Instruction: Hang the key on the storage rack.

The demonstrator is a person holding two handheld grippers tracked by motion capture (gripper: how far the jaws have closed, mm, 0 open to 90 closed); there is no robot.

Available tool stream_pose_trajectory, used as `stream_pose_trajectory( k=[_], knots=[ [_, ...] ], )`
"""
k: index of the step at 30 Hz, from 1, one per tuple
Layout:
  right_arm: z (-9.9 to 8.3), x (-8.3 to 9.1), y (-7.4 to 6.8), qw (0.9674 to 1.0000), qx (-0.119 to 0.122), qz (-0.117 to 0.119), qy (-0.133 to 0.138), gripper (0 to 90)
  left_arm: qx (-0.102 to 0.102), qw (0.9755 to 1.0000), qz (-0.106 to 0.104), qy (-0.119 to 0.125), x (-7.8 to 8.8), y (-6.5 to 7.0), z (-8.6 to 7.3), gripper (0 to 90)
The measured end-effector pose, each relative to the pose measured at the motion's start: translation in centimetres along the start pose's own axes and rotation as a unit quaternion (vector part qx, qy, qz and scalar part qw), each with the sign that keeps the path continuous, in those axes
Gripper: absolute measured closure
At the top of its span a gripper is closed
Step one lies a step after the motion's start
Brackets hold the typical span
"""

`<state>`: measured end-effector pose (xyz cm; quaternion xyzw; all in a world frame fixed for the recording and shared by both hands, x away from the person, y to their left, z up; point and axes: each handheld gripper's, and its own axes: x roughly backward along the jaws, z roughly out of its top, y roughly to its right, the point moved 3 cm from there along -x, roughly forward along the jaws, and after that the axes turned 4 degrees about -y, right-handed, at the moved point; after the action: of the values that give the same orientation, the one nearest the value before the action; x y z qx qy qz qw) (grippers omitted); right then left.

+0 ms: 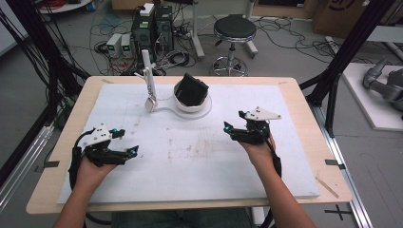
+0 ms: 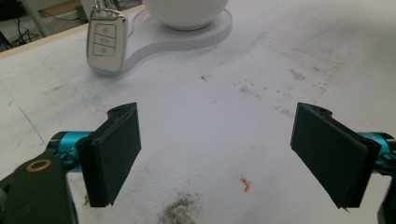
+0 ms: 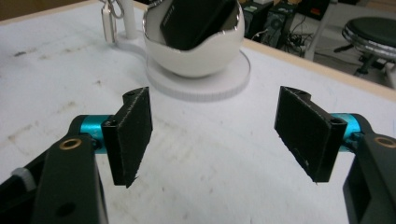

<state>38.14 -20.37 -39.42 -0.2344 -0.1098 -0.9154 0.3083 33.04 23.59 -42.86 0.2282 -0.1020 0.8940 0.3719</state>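
White, scuffed board (image 1: 190, 156) covers the table, with both grippers low over it, each wide open and holding nothing. Ahead of the right gripper (image 3: 212, 140), beyond its fingertips (image 3: 133, 135), a black wallet (image 3: 196, 18) sits tilted in a white bowl stand (image 3: 196, 70); ahead and left of the left gripper (image 2: 215, 154) hangs a car key (image 2: 106, 42). Risk: a hasty approach may clip the bowl rim, tipping the stand or jamming the wallet.

In the left gripper view we see the white bowl (image 2: 187, 14) cut off by the top edge. We cannot tell what the black object (image 3: 196, 21) in it is, and the car key (image 3: 109, 23) is partly cropped.
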Motion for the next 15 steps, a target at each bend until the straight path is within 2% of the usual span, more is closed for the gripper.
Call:
stream_pose_trajectory(
  k=[5, 7, 9, 15],
  knots=[
    [-2.7, 0.1, 0.9, 0.9995, -0.028, 0.01, -0.009, 25.3, -0.002, 1.0, -0.001, 0.002, 0.0, 0.2, 0.3, 16.1],
    [-3.1, 0.0, 1.2, 0.9991, -0.037, 0.008, -0.017, 21.7, -0.004, 1.0, -0.003, 0.003, -0.1, 0.2, 0.3, 16.1],
    [-3.2, 0.1, 1.5, 0.999, -0.044, 0.004, -0.011, 21.3, -0.003, 1.0, -0.003, 0.004, -0.3, 0.2, 0.4, 16.1],
    [-3.6, 0.0, 1.7, 0.9989, -0.042, 0.002, -0.018, 20.3, -0.005, 0.9999, -0.009, 0.001, -1.0, 0.3, 0.7, 16.1]
  ],
)
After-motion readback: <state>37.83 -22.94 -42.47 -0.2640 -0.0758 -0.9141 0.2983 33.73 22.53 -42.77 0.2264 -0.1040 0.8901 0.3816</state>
